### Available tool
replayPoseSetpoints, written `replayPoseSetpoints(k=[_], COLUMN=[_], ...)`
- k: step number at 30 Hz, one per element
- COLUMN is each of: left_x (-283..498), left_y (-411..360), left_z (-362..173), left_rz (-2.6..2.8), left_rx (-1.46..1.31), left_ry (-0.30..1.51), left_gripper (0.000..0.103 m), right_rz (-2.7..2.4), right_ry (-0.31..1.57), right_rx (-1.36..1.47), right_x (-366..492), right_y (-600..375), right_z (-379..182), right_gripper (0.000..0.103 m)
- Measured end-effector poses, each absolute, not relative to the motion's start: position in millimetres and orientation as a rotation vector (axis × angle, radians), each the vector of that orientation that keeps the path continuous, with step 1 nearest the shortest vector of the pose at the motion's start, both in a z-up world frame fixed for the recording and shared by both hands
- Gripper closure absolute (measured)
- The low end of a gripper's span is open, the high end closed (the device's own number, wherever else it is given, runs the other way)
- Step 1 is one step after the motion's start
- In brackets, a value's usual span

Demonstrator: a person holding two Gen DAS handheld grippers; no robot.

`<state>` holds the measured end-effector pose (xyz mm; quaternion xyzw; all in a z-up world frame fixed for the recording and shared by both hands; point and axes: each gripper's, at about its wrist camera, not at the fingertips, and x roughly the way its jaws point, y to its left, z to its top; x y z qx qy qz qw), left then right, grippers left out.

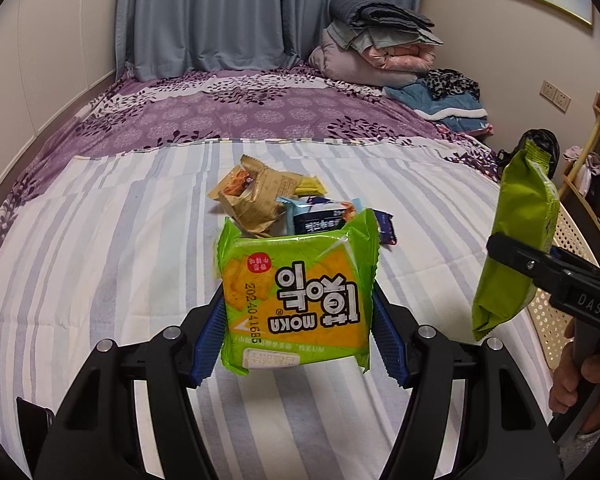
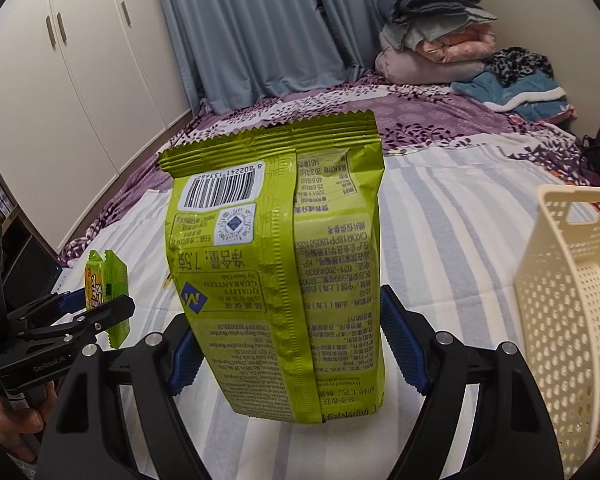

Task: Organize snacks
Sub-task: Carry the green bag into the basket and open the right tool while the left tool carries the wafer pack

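Note:
My left gripper is shut on a green and yellow cracker packet and holds it above the striped bed cover; it also shows at the left of the right wrist view. My right gripper is shut on a tall olive-green snack bag, held upright above the bed; the bag also shows at the right of the left wrist view. A small pile of snack packets lies on the bed beyond the cracker packet.
A cream perforated plastic basket stands at the right on the bed. Folded blankets and clothes lie at the far right of the bed. White wardrobe doors and grey-blue curtains are behind.

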<state>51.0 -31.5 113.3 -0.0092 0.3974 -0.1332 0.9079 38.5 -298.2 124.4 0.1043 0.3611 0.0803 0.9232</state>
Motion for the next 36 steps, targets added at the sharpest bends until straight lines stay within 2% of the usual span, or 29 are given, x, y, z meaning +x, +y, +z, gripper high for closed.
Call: replayPoseSetpoints(k=[18, 36], left_x=[24.1, 3.7], left_y=[-85.4, -142.2], left_z=[142.7, 152.5], left_rz=[-0.371, -0.478], left_rx=[0.081, 0.152], left_ry=[0.769, 0.758], left_gripper=[0.036, 0.036], right_rz=[0.009, -0.247], right_ry=[0.594, 0.582], right_rx=[0.286, 0.341], right_x=[-29.1, -89.0], right_y=[-382.0, -482.9], right_z=[167.1, 154.8], right_gripper=[0.025, 0.025])
